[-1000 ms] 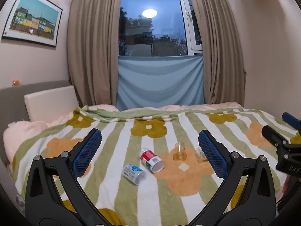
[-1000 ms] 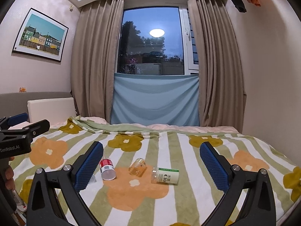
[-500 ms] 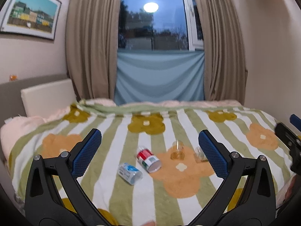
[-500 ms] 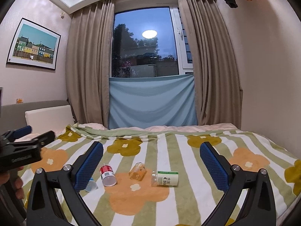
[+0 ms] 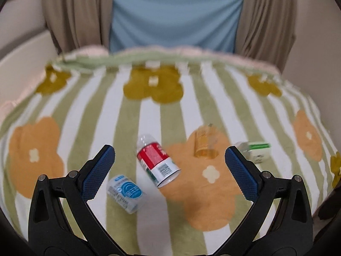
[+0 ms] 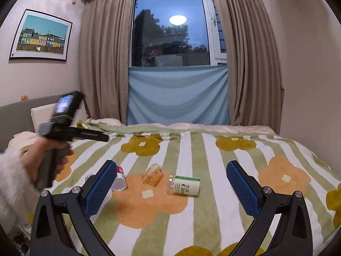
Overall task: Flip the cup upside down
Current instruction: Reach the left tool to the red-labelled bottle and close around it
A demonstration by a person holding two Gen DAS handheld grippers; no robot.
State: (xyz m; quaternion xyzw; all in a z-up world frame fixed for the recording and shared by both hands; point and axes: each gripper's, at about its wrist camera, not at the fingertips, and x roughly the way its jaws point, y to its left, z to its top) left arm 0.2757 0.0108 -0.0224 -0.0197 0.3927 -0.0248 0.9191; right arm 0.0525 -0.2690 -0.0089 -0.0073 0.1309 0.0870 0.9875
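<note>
Both tools were released and empty: the left tool (image 5: 170, 165) at the bottom of its view, the right tool (image 6: 171, 180) likewise. The clear cup (image 6: 153, 174) lay on its side on the bed (image 6: 223, 149), centre frame, between a red-labelled bottle (image 6: 119, 179) and a green-labelled bottle (image 6: 184, 185).
</note>
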